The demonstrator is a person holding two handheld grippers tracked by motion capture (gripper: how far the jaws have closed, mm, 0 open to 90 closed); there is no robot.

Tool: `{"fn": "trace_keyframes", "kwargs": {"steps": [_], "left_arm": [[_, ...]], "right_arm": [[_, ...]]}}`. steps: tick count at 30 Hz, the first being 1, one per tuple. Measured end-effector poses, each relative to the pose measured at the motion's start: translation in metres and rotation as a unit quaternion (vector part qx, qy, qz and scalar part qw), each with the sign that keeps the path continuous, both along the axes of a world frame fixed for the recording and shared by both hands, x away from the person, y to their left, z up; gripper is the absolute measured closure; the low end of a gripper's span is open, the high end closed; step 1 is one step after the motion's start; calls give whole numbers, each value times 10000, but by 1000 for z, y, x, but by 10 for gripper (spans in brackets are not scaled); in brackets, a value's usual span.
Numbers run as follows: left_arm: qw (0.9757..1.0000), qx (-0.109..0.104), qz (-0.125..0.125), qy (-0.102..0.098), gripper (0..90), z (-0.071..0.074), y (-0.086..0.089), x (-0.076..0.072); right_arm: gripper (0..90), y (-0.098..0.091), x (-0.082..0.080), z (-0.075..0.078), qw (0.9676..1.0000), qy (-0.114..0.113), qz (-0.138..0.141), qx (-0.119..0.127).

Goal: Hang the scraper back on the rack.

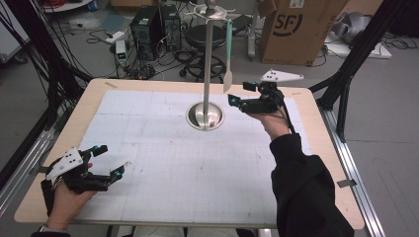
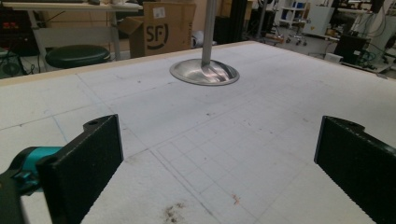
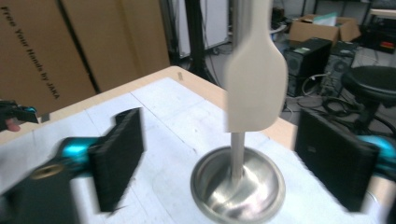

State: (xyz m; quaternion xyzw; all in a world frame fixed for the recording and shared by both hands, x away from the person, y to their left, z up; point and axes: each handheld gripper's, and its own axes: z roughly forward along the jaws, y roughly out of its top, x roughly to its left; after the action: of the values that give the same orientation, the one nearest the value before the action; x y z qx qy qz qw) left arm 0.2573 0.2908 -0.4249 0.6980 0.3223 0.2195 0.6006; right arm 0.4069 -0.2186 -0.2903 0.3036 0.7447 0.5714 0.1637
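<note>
Standing wide with nothing between its jaws, the right gripper hangs just beside the spatula, whose flat cream blade lies straight ahead of the gap. Its long axis runs vertical, teal handle up, hung from the hooks of a polished steel stand. The left gripper, also wide and empty, rests well apart on the white gridded mat.

Even, soft overhead light, shadows faint. High view slightly soft overall. Glare on the steel base in all views. Right gripper view motion-blurred: spatula and jaws smeared. Left gripper view sharp on the table, background softer.
</note>
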Motion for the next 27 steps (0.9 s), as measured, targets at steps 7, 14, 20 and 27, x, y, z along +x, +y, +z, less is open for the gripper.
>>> {"fn": "trace_keyframes", "kwargs": {"steps": [7,14,20,27], "left_arm": [[9999,-80,-70,14,17,0,-5,5],[9998,-185,-74,17,17,-1,-8,11],[9998,-206,-69,21,17,-1,-10,15],[9997,-218,-68,4,17,-1,-10,16]], "right_arm": [[1,-18,-21,-31,9994,254,-80,234],[1,-31,-47,-65,9999,93,-124,-41],[1,-41,-70,-81,9995,-174,-136,-221],[1,-64,-95,-96,9990,-289,-319,-77]]}}
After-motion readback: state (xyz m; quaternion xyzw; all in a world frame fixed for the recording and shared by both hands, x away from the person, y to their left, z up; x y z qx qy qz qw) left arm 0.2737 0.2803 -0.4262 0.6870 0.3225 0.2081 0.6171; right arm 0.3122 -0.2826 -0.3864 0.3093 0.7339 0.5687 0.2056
